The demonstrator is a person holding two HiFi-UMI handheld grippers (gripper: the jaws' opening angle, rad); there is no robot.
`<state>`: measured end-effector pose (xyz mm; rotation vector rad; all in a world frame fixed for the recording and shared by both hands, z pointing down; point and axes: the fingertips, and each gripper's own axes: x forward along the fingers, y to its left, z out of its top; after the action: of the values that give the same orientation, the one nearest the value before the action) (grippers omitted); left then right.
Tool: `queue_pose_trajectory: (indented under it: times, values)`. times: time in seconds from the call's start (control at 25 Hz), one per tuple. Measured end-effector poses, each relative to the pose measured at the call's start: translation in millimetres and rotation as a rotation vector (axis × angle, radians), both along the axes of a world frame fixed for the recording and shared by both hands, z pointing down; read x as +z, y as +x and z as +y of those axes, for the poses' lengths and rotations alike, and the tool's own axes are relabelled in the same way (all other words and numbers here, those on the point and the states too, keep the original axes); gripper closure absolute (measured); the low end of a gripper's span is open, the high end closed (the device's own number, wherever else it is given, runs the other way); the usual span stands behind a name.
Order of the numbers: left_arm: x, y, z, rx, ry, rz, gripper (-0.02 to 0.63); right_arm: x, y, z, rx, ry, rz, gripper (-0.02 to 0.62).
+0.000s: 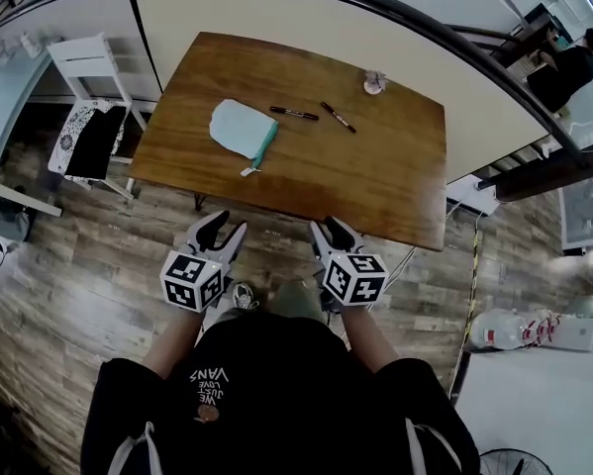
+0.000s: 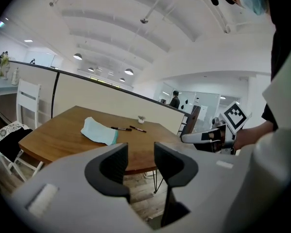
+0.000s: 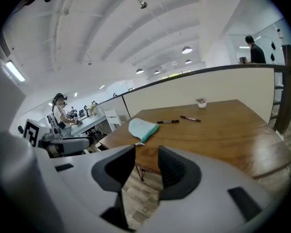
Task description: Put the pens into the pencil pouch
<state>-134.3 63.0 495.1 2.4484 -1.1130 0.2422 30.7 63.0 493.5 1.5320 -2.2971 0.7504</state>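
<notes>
Black marker pen [image 1: 293, 114] well ahead of left gripper [image 1: 220, 228], long axis crosswise; second black pen [image 1: 338, 117] ahead of right gripper [image 1: 331, 231], slanting diagonally. Both grippers spread, empty.

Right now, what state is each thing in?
pencil pouch: flat on table, zip unclear
nearer pen: on table, outside pouch
farther pen: on table, outside pouch
left gripper: open, empty
right gripper: open, empty
</notes>
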Motion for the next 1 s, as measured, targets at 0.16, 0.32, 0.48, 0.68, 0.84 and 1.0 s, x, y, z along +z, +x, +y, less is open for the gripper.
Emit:
queue_pose_trajectory:
  times: [0.16,0.32,0.48,0.68,0.84,1.0]
  values:
    - [11,5,-15,0.007,-0.024,-0.005,0.453,7,5,-20,-0.017,-0.014,0.020,0.483]
    - [16,6,-39,-0.027,-0.037,-0.012,0.453,13,9,-50,-0.071,-0.024,0.053,0.483]
    - [22,12,-67,-0.070,-0.055,-0.018,0.453,19,15,-85,-0.133,-0.040,0.081,0.483]
    - [30,22,-107,-0.119,-0.067,-0.025,0.454,31,25,-135,-0.217,-0.051,0.136,0.483]
    - [41,29,-133,-0.140,-0.081,-0.041,0.453,40,29,-175,-0.277,-0.055,0.167,0.483]
    - [49,33,-155,-0.173,-0.100,-0.053,0.453,47,32,-211,-0.334,-0.052,0.202,0.483]
